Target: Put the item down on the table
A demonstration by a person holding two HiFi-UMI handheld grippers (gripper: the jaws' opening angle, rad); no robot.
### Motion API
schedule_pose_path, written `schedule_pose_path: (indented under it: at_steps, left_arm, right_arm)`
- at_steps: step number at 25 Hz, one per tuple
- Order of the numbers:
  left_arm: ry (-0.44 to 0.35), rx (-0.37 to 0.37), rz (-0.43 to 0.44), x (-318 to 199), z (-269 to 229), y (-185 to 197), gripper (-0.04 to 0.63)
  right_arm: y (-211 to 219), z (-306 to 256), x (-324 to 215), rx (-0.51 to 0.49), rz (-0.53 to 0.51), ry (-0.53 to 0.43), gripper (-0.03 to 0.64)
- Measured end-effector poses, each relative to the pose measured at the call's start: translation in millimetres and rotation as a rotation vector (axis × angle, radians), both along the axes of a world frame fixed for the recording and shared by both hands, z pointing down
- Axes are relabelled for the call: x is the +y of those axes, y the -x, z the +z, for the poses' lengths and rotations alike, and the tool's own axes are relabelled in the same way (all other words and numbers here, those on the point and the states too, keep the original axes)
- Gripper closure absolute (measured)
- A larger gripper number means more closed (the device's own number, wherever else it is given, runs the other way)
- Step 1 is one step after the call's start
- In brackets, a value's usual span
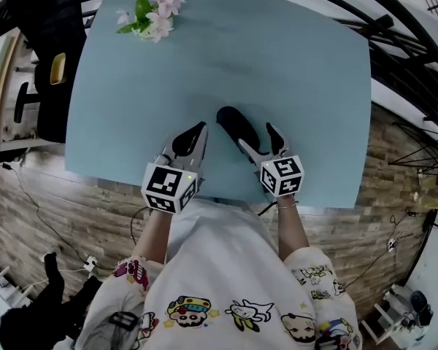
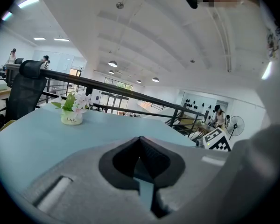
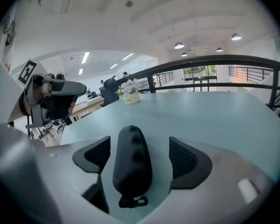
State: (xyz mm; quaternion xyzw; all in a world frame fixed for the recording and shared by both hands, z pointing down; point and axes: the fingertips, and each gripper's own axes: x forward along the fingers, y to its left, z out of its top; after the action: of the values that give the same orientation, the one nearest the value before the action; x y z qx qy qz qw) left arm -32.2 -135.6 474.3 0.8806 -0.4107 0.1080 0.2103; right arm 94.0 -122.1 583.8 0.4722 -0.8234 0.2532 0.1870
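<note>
A black oblong zip case lies on the pale blue table, near its front edge. My right gripper stands open around the case's near end. In the right gripper view the case sits between the two black pads with a gap on each side. My left gripper hovers just left of the case, its jaws shut with nothing in them. In the left gripper view the pads meet at the tip over bare table.
A small white pot of pink flowers stands at the table's far left corner. A black office chair is beside the table's left edge. A dark railing runs past the right side.
</note>
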Motion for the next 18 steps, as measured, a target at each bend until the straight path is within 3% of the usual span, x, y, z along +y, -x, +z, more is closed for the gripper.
schedule_pose_path:
  at_steps: [8,18]
  left_arm:
    - [-0.055,0.003,0.008,-3,-23,-4,0.597]
    - [-0.113,0.004,0.021,-1,-51,-8,0.597]
  right_arm:
    - [-17,-40,-3,-0.041,0.053,-0.069,0.23]
    - [-42,-118,-4,-0.112,0.129,-0.233,0.272]
